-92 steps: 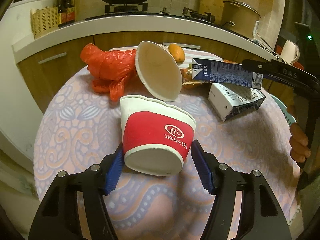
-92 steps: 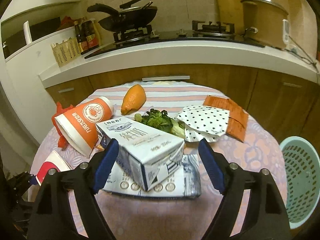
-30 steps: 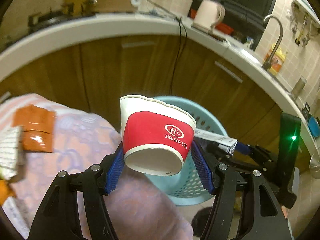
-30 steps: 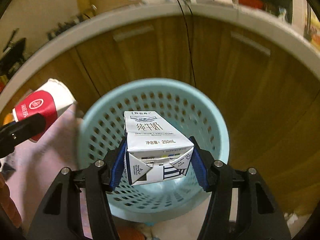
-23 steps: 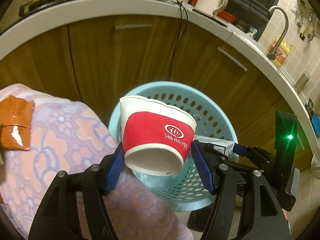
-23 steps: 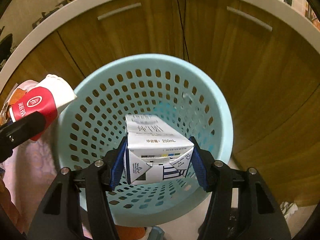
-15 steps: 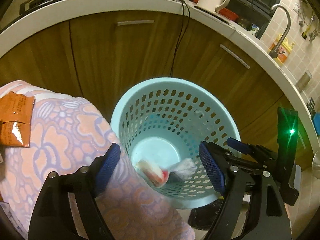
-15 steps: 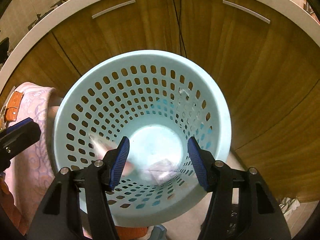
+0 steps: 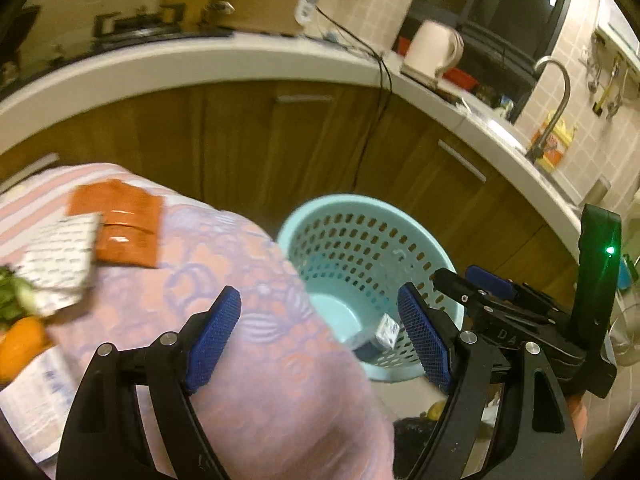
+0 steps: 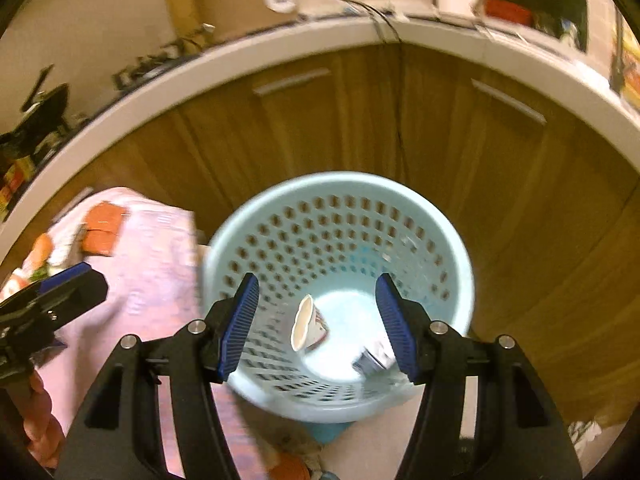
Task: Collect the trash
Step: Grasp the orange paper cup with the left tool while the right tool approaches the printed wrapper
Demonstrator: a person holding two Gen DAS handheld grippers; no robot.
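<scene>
A light blue perforated waste basket [image 10: 436, 236] stands on the floor beside the table; it also shows in the left wrist view [image 9: 320, 220]. Inside it lie the red-and-white paper cup [image 10: 308, 324] and the milk carton [image 10: 374, 356], the carton also showing in the left wrist view [image 9: 386, 330]. My right gripper [image 10: 318, 324] is open and empty above the basket. My left gripper [image 9: 320, 340] is open and empty over the table edge next to the basket. The right gripper shows at the right of the left wrist view [image 9: 472, 284].
The round table with a pink patterned cloth [image 9: 248, 280] carries an orange packet [image 9: 120, 224], a dotted paper bag [image 9: 60, 256], greens [image 9: 8, 304], an orange fruit [image 9: 20, 344] and a flat carton [image 9: 36, 396]. Wooden cabinets [image 10: 500, 184] and a white counter stand behind the basket.
Both grippers held trash over the basket, then opened; the cup and the carton dropped into it. Both views have since swung back toward the table.
</scene>
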